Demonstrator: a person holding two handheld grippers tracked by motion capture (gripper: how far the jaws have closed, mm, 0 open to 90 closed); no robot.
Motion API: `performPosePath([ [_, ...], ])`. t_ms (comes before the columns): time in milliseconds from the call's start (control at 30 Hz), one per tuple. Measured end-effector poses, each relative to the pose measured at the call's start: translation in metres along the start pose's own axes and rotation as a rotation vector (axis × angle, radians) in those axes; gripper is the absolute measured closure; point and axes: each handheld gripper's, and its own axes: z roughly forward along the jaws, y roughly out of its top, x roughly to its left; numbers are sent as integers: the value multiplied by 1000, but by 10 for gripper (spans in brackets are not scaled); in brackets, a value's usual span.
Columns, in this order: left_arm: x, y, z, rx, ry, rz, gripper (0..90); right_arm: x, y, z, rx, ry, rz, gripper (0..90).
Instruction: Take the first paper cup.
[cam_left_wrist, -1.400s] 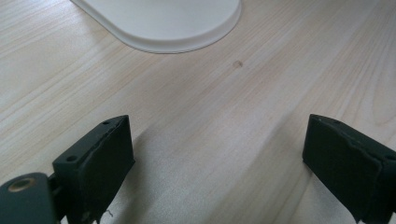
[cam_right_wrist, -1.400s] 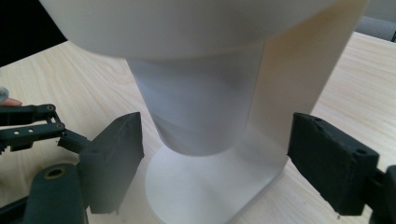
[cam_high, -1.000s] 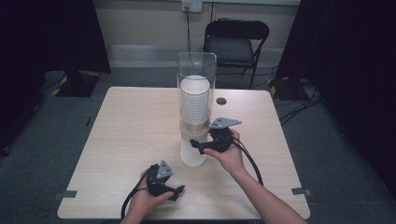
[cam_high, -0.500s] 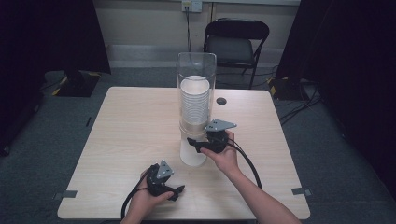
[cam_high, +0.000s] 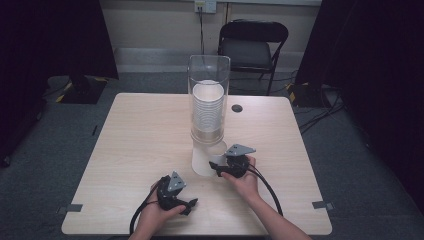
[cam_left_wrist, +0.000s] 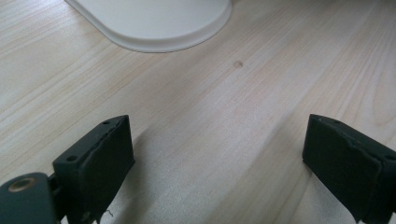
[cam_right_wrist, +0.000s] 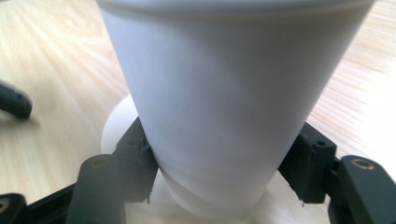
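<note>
White cup (cam_right_wrist: 219, 107) sits clamped between the right hand-held gripper (cam_right_wrist: 219, 172) jaws, which have just closed.

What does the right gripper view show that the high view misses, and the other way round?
Right gripper view alone: the right gripper seen close, both black pads pressed against the lower wall of the white cup, jaws having just been closing on it.

High view alone: the clear dispenser tube with its stack of cups, the left gripper resting on the table, the folding chair.

Both share: the held cup, the white dispenser base and the wooden table.
</note>
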Motion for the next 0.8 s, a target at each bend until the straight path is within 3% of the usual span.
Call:
performPosePath([
  [67,0,0,0,-1,1,-2,81,-6,3,-6,20,37,35,347],
  [167,1,1,0,0,6,8,80,-16,0,-16,59,35,1,337],
  [333,1,1,0,0,6,8,80,-33,-16,-28,69,0,42,330],
  [500,1,0,1,-12,2,5,80,-48,-20,-39,55,-63,67,323],
  [800,1,0,1,-12,2,5,80,-66,-27,-35,86,-132,102,304],
])
